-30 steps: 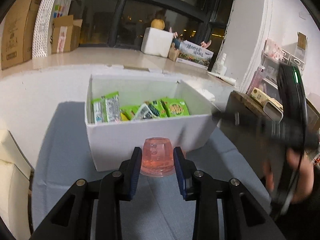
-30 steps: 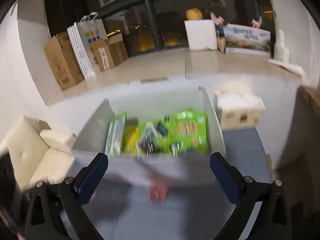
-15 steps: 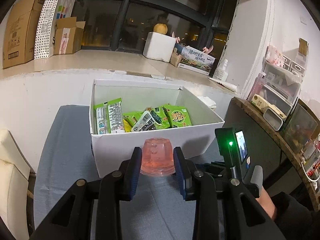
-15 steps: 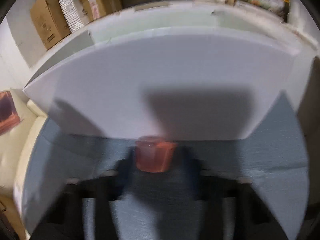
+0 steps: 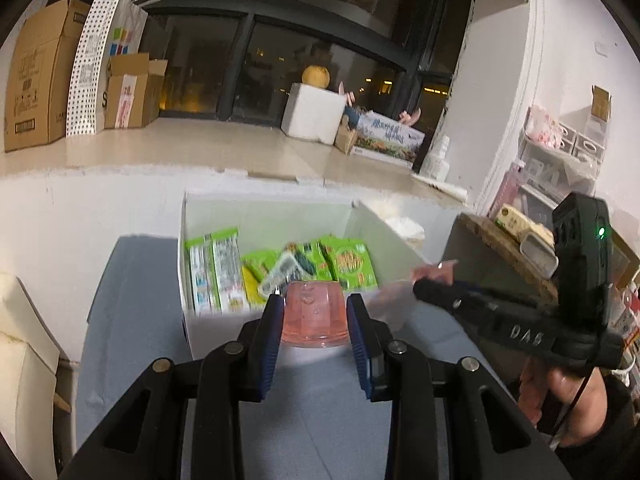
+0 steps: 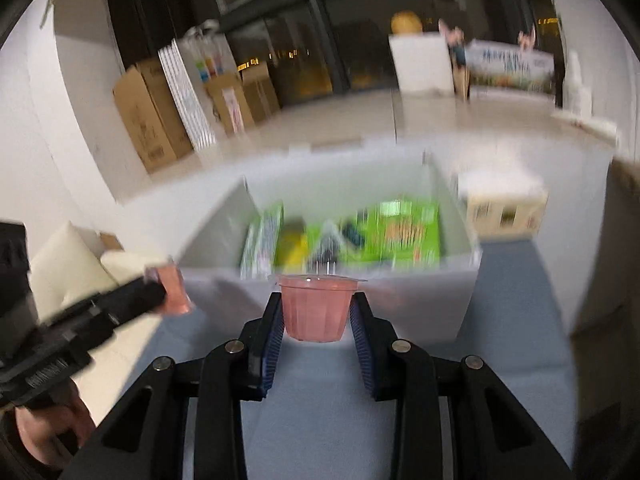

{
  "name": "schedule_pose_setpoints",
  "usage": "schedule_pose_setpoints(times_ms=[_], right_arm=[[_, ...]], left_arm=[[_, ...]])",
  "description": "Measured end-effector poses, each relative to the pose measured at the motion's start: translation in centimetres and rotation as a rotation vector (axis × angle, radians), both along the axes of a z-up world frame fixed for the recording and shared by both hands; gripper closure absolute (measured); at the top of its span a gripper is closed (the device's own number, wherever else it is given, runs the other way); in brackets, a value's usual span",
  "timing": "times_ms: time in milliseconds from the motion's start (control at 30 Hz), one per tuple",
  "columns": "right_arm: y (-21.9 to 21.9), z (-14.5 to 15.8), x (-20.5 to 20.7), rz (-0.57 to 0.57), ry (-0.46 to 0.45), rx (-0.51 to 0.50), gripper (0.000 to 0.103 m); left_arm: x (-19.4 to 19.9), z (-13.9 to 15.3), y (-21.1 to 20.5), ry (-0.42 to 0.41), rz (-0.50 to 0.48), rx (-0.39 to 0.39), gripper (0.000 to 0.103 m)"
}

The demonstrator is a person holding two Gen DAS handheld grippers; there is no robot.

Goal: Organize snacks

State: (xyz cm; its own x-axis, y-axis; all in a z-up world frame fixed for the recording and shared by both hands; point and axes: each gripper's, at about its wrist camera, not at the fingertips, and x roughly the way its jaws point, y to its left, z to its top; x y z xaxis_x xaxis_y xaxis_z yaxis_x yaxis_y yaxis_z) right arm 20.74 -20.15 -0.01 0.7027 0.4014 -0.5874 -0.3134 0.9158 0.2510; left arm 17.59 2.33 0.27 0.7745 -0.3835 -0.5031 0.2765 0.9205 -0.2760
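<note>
My left gripper (image 5: 315,322) is shut on a pink jelly cup (image 5: 314,316), held upside down just before the white box (image 5: 192,320). My right gripper (image 6: 316,316) is shut on a second pink jelly cup (image 6: 314,306), held upright above the blue cloth, near the box's front wall (image 6: 420,300). Green snack packets (image 5: 348,262) lie inside the box, and show blurred in the right wrist view (image 6: 400,232). Each gripper shows in the other's view: the right one (image 5: 434,288) with its cup, the left one (image 6: 160,292) with its cup.
The box stands on a blue-grey tablecloth (image 5: 328,400). A cream cushioned seat (image 6: 68,256) is at the left. A brown cabinet with boxes on top (image 5: 500,240) stands at the right. A tissue pack (image 6: 504,204) sits right of the box. Cardboard boxes (image 5: 36,80) line the far ledge.
My right gripper went down to the cloth, closed on the second jelly cup and lifted it toward the box. My left gripper rose slightly with its cup.
</note>
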Motion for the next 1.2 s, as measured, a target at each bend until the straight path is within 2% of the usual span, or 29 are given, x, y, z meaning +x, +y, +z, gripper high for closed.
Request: schedule_pose_setpoints(times_ms=[100,167,300,333,367,400,433,467,533,600,700,867,1000,1033,1100,1133,1200], right_arm=[[1.3,0.8,3.2,0.000,-0.002,-0.017,0.067],[1.6,1.0,5.6,0.006,0.015,-0.031,0.067],[1.9,-0.5,8.6,0.006,0.047,-0.059,0.066],[1.8,-1.1,8.5,-0.008,0.052,-0.065,0.064],[1.6,-1.6,9.0,-0.022,0.065,-0.069,0.057],[1.5,-2.2,9.3,-0.030,0.080,-0.066,0.028],[1.2,-2.5,9.3,-0.040,0.081,-0.057,0.005],[0.9,-2.7,9.0,-0.041,0.084,-0.057,0.000],[0.6,-2.8,8.7,-0.018,0.087,-0.057,0.000],[0.4,-2.8,8.3,-0.034,0.086,-0.095,0.000],[0.0,-2.3,7.8,-0.047,0.063,-0.116,0.000],[0.2,0.8,5.0,-0.092,-0.088,-0.219,0.000],[-0.4,4.4,1.2,-0.153,-0.211,-0.212,0.000],[-0.5,5.1,0.4,-0.170,-0.231,-0.223,0.000],[-0.6,6.0,-1.4,-0.167,-0.235,-0.226,0.000],[-0.7,6.2,-2.5,-0.145,-0.233,-0.223,0.000],[-0.9,6.2,-4.7,-0.101,-0.230,-0.199,0.000]], left_arm=[[2.5,1.0,0.2,-0.016,0.012,0.007,0.067],[4.9,1.2,0.1,-0.013,0.022,0.040,0.067],[8.0,0.7,0.3,0.012,0.055,0.049,0.066],[8.4,0.6,0.3,0.012,0.079,0.078,0.063],[8.6,0.5,0.2,0.011,0.094,0.102,0.046],[8.7,0.3,0.2,0.013,0.111,0.120,0.011],[8.8,0.2,0.3,0.017,0.126,0.121,0.000],[8.6,0.2,0.6,0.008,0.130,0.106,0.000],[8.3,0.1,1.0,0.009,0.106,0.075,0.000],[8.2,-0.1,0.9,0.039,0.123,0.098,0.000],[7.7,0.1,0.8,0.040,0.126,0.098,0.000],[5.4,2.5,0.1,-0.051,0.175,0.181,0.000],[1.9,4.5,0.0,-0.156,0.275,0.208,0.000],[1.1,4.5,-0.1,-0.161,0.294,0.216,0.000],[0.3,4.1,-0.1,-0.113,0.316,0.216,0.000],[-0.1,3.8,-0.2,-0.072,0.306,0.219,0.000],[-1.8,3.3,-0.5,-0.049,0.282,0.230,0.000]])
